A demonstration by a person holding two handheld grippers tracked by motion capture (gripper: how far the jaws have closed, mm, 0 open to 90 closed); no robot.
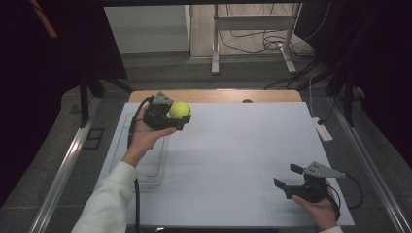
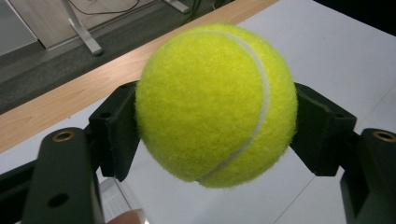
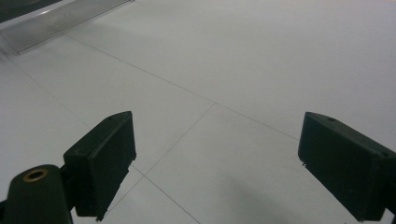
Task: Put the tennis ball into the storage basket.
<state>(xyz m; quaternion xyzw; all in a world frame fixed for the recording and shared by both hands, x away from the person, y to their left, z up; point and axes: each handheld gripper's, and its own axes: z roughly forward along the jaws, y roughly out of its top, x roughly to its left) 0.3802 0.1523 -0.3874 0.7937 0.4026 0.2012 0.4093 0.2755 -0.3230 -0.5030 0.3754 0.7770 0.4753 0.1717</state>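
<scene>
From the high view, the left gripper (image 1: 176,115) is held up over the far-left part of the white table (image 1: 233,160), its jaws clamped on a yellow tennis ball (image 1: 180,110). The ball sits between the jaws at the gripper's tip, off the table surface. Below and beside that hand, a clear tray (image 1: 145,155) lies flat on the table near its left edge. The right gripper (image 1: 286,175) rests low at the near-right corner, well apart from the ball, its jaws spread wide with nothing between them.

In the left gripper view, the tennis ball (image 2: 215,105) is pinched squarely between the two black jaws, one pressing each side, its white seam curving down the right half. The table's wooden far edge (image 2: 93,88) runs behind it.

In the right gripper view, the two jaws stand far apart and empty over the bare white table (image 3: 243,60), with thin lines crossing its surface.
</scene>
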